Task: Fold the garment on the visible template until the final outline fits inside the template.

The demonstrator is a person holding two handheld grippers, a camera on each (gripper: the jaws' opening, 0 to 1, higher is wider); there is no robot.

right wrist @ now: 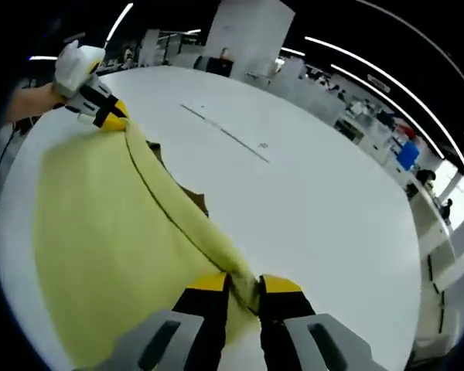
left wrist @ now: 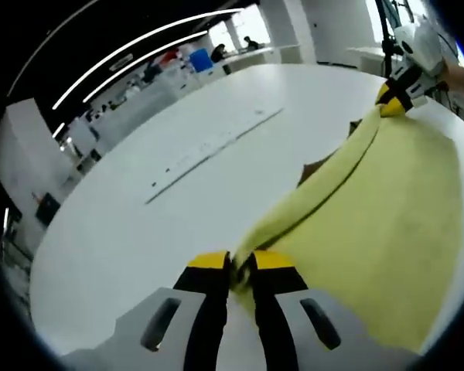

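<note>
Both views low, close, facing opposite along shared yellow garment (left wrist: 387, 209), white table (left wrist: 216, 116)

Large white table (left wrist: 139, 224), broad and bare toward its far edge, crossed by a thin dark line marking (left wrist: 209, 154). Dark ceiling hung with long white strip lights (left wrist: 131, 50). White square pillar (right wrist: 247, 35) stood beyond the table's far edge. Bright windows (left wrist: 243, 27) at rear. Blue bin (left wrist: 201, 59) among distant white desks.

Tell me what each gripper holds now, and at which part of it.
Both hold the yellow garment along one raised edge: the left gripper is shut on one end of that edge, the right gripper on the other end.
</note>
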